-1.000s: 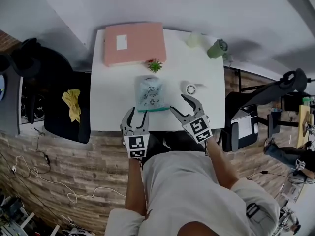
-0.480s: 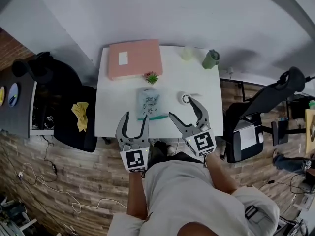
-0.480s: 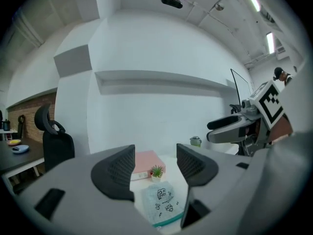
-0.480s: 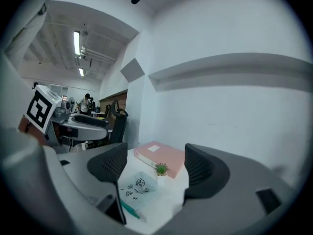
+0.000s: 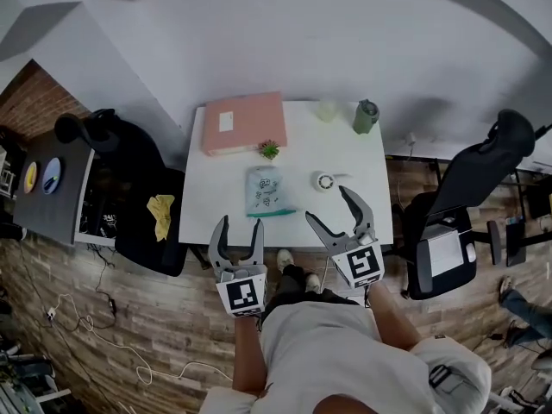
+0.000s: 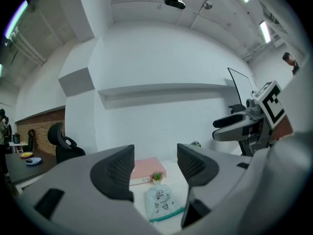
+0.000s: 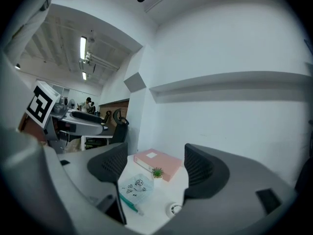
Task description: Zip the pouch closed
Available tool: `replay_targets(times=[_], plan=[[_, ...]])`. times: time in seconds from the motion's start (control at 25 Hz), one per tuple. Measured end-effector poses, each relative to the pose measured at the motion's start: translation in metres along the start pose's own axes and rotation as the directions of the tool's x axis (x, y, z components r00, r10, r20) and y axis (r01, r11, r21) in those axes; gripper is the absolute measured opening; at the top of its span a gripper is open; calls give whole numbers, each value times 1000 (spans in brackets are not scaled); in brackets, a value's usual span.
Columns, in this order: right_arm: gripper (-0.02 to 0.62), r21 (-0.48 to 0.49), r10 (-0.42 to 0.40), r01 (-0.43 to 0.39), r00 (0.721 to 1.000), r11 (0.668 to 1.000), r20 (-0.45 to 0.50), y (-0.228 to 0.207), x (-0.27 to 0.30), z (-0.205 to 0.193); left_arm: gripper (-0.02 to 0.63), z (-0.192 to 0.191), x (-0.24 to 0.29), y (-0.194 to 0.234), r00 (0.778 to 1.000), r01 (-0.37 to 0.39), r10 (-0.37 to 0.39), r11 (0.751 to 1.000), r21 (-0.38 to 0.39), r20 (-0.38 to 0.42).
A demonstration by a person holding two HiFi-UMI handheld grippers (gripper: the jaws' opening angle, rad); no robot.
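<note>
Both grippers hang in the air on the person's side of the white bench (image 5: 216,198), clear of its near edge and pointing roughly level toward the wall. The left gripper (image 5: 240,225) has its jaws opening, and its own view shows only empty air between the dark ribbed pads. The right gripper (image 5: 329,205) stands spread wide, with nothing between its jaws either. Neither one touches anything.

The pouch (image 5: 265,190) lies flat near the middle of the bench, well apart from both grippers. It is pale blue-green with small cartoon doodles, and its teal zipper edge runs along the side nearest the person. I cannot tell from here how far the zip is drawn.

Just behind the pouch sits a small potted plant (image 5: 269,149), and behind that a pink binder (image 5: 244,122) lies flat at the back left. A roll of tape (image 5: 324,181) rests to the pouch's right. A green cup (image 5: 365,116) stands at the back right corner, with a pale cup (image 5: 326,110) beside it.

A black chair (image 5: 138,231) to the bench's left carries a yellow cloth (image 5: 160,216).
</note>
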State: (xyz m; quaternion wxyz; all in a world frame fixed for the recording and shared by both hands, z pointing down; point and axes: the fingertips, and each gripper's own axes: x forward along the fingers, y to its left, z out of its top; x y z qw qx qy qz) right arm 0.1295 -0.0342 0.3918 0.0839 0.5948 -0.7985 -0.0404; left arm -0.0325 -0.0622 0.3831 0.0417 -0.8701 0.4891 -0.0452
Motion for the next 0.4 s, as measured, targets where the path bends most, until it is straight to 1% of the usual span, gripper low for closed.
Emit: replay_targets(times=[0.2,0.4], plan=[[351,1,-24,24,1000,1000,11,-6,-18,2,275,9,-11,-12,1000,13,-13,998,69,12],[350,1,-28,28,1000,1000,12,-10,-31,3,278,19,-17,-23,999,0,-1,1000,23,34]])
